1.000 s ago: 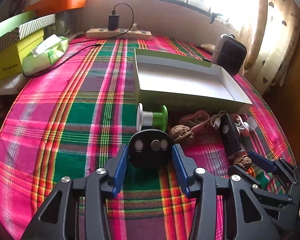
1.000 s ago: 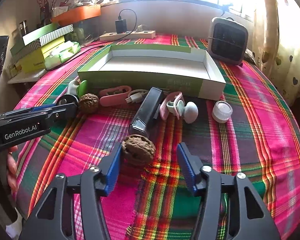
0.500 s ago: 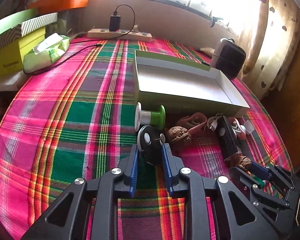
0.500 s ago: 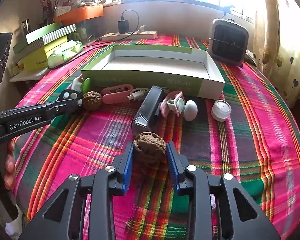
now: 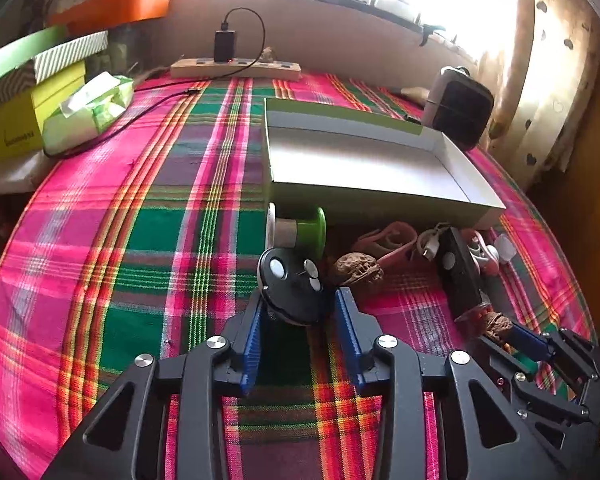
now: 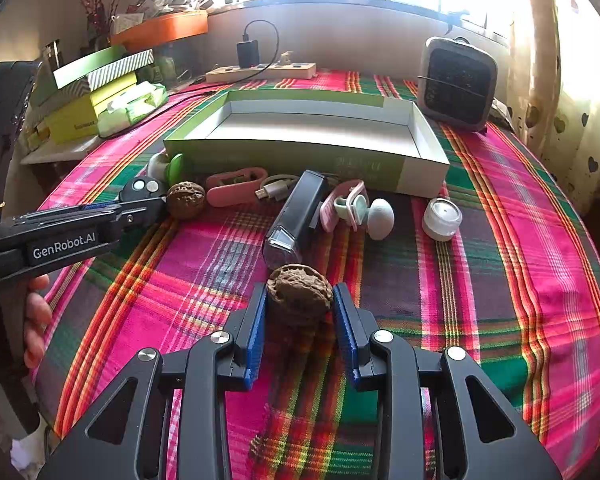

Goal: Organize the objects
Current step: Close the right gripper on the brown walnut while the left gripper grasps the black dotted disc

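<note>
Two walnuts (image 6: 298, 293) — undersides hidden.

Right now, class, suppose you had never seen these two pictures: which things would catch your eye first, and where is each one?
First the pink and green plaid cloth covering the table, and the open green box lying empty at its middle. Next, the row of small clutter along the box's near wall. Nearest the camera, the right gripper clamps a walnut, and the left gripper has a tilted black disc between its fingers.
</note>
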A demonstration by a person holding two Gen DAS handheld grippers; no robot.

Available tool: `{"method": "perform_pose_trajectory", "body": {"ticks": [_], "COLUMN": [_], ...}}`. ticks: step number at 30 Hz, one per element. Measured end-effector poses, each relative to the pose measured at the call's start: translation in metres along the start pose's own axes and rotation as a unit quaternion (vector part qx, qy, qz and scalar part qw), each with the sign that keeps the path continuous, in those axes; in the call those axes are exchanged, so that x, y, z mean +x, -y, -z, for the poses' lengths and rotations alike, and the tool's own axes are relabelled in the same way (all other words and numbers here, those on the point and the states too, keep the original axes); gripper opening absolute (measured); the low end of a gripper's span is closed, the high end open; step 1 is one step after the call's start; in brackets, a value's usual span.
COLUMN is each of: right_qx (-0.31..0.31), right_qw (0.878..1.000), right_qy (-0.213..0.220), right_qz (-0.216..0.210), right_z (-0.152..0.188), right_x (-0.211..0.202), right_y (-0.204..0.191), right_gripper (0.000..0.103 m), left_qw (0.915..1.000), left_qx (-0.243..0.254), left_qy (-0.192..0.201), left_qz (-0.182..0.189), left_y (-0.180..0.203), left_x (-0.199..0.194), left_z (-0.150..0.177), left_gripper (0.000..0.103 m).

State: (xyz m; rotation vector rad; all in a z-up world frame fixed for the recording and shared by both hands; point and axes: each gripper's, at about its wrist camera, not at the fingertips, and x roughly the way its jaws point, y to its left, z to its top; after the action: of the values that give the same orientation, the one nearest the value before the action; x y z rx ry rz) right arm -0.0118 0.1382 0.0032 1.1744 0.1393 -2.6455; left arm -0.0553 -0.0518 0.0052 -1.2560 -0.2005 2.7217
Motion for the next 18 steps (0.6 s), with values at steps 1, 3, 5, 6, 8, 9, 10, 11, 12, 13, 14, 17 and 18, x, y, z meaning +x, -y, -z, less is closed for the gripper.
{"method": "perform_pose_trajectory", "body": {"ticks": [1,3,5,6,8,9,10,11,12,13,14,17,18], "right_qx": [0.0,-0.001,-0.002,-0.002,-0.002,-0.003,-0.003,-0.003,-0.002,-0.003,-0.003,-0.004,-0.004], "right_qw": [1.0,1.0,1.0,1.0,1.0,1.0,1.0,1.0,1.0,1.0,1.0,1.0,1.0], "right_qy": [0.0,0.001,0.001,0.001,0.001,0.002,0.002,0.002,0.002,0.002,0.002,0.002,0.002], "right_qz": [0.0,-0.001,-0.001,-0.002,-0.001,-0.001,-0.002,-0.002,-0.002,-0.002,-0.002,-0.003,-0.003], "right_z": [0.0002,0.0002,-0.0001,-0.0001,-0.0001,0.0,-0.0001,-0.0001,0.0,-0.0002,-0.0001,0.0001,0.0003], "right_x": [-0.0001,0.0,0.0003,0.0005,0.0005,0.0005,0.0006,0.0007,0.0007,0.0009,0.0009,0.0009,0.0007], "right_y": [0.0001,0.0003,0.0006,0.0006,0.0005,0.0006,0.0006,0.0007,0.0004,0.0001,0.0001,0.0,0.0002], "right_gripper": [0.034,0.034,0.034,0.034,0.034,0.034,0.034,0.034,0.034,0.034,0.034,0.034,0.034], "left_qw": [1.0,1.0,0.9998,0.9998,0.9997,0.9997,0.9997,0.9998,0.9998,0.9998,0.9998,0.9998,0.9998], "left_qx": [-0.003,-0.008,-0.016,-0.017,-0.023,-0.022,-0.021,-0.017,-0.015,-0.015,-0.014,-0.012,-0.012], "left_qy": [0.001,0.002,0.006,0.007,0.005,0.004,0.002,0.003,0.003,0.003,0.002,0.006,0.006], "left_qz": [-0.003,-0.003,-0.01,-0.011,-0.009,-0.01,-0.012,-0.013,-0.012,-0.011,-0.01,-0.012,-0.012], "left_y": [-0.0008,-0.0026,-0.0048,-0.0055,-0.0069,-0.0066,-0.0059,-0.0047,-0.0037,-0.0031,-0.0023,-0.0018,-0.0022], "left_x": [0.0008,0.0019,0.0023,0.0028,0.0043,0.0052,0.0063,0.0063,0.0061,0.0061,0.0059,0.0047,0.004], "left_z": [-0.0007,-0.0025,-0.0048,-0.0056,-0.0077,-0.0083,-0.0083,-0.0081,-0.0075,-0.0072,-0.007,-0.0067,-0.0069], "left_gripper": [0.034,0.034,0.034,0.034,0.034,0.034,0.034,0.033,0.03,0.029,0.027,0.025,0.025]}}
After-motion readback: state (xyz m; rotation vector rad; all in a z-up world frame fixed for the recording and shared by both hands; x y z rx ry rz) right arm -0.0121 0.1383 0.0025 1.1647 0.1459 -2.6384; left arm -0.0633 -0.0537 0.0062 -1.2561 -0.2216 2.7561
